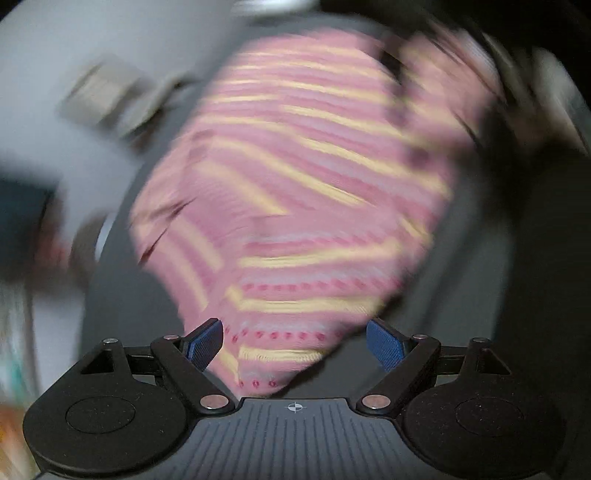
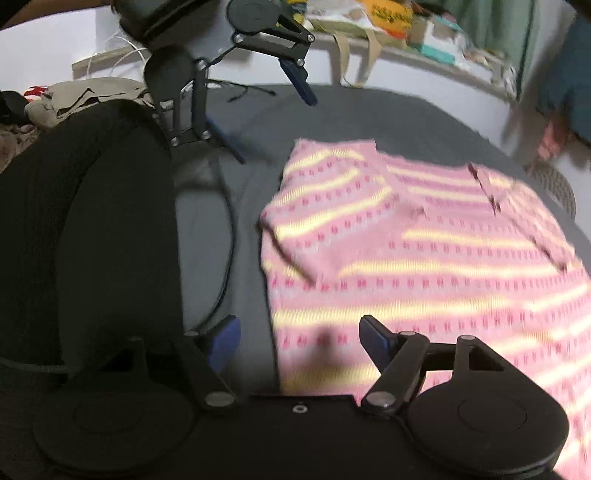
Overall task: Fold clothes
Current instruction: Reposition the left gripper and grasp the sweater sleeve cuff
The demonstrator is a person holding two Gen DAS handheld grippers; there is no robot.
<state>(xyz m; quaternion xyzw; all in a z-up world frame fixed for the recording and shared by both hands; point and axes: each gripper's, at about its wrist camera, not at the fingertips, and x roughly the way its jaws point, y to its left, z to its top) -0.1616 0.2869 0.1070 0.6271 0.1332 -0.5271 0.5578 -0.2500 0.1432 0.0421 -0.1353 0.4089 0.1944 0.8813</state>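
Sweater (image 2: 424,251) is lying partly folded, one sleeve tucked across; you're holding both grippers (image 1: 295,345) (image 2: 299,341) spread, gripping nothing, more folds remaining.

home bedrm, dark bed (image 2: 332,110), cluttered shelf (image 2: 406,33)

The left tool (image 1: 295,345) is spread wide, its blue pads apart. The right tool (image 2: 299,341) is likewise spread wide, gripping nothing.
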